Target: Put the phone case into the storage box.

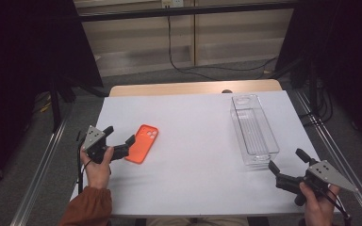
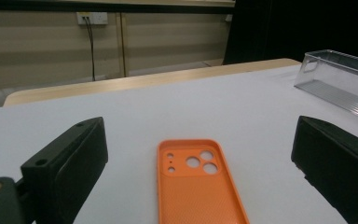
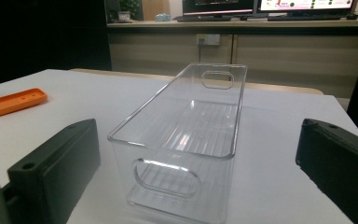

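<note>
The left claw point(image 1: 120, 139) is spread wide and holds nothing. Right in front of it lies the orange phone case point(image 1: 142, 143), flat on the white table point(image 1: 193, 155) with its back side up. In the left gripper view the phone case point(image 2: 196, 186) sits between the two black jaws, with its camera holes at the far end. Its long side points away from the claw, so the jaws stand on either side of its narrow width. They do not touch it yet. I think the claw only needs to go forward and down a bit to pinch it.

The right claw point(image 1: 286, 165) is spread open too and holds nothing. It is well apart from the phone case. It points at the near end of the clear box point(image 1: 253, 129), which stands empty.
</note>
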A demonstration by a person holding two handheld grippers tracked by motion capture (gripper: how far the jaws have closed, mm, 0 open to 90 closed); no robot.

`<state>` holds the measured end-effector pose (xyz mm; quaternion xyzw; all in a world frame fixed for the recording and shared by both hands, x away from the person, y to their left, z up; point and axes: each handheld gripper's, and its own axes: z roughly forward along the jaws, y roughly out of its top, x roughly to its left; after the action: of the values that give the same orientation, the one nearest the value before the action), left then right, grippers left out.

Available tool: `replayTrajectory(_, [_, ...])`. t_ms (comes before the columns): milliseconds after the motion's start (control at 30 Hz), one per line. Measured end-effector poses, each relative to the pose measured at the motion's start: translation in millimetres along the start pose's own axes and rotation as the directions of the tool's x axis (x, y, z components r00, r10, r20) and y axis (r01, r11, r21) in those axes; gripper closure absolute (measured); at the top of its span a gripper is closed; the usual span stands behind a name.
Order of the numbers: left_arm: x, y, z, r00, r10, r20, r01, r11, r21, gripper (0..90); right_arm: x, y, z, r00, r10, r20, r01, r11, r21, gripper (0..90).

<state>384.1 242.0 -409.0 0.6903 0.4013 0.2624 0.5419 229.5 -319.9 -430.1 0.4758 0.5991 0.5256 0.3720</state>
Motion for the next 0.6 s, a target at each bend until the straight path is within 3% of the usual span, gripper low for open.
replayTrajectory(133, [2.7,3.5,2.8,1.0000,-0.004,-0.002,0.004,0.9999,-0.013,3.6,-0.2,-0.1,-0.3,1.0000,-0.001,0.004,0.001,1.000,-0.002,0.0])
replayTrajectory(233, [2.4,6.7,5.6,0.9997,0.023,0.006,-0.023,0.9997,-0.009,3.5,-0.1,-0.1,-0.1,1.0000,0.001,0.003,-0.001,1.000,0.002,0.0])
replayTrajectory(433, [2.8,16.1,15.2,0.9985,0.052,0.018,-0.053,0.9976,0.044,3.5,-0.5,-0.3,0.5,1.0000,0.000,0.002,0.000,1.000,0.003,0.0])
replayTrajectory(533, [4.1,20.3,20.0,0.9987,0.047,0.019,-0.048,0.9963,0.072,3.4,-0.5,-0.4,0.6,1.0000,0.001,0.002,-0.001,1.000,0.002,0.0])
replayTrajectory(600, [5.8,22.2,23.3,0.9981,0.045,0.042,-0.049,0.9943,0.094,3.3,-0.9,-0.5,0.7,1.0000,0.001,0.002,-0.001,1.000,0.003,0.0])
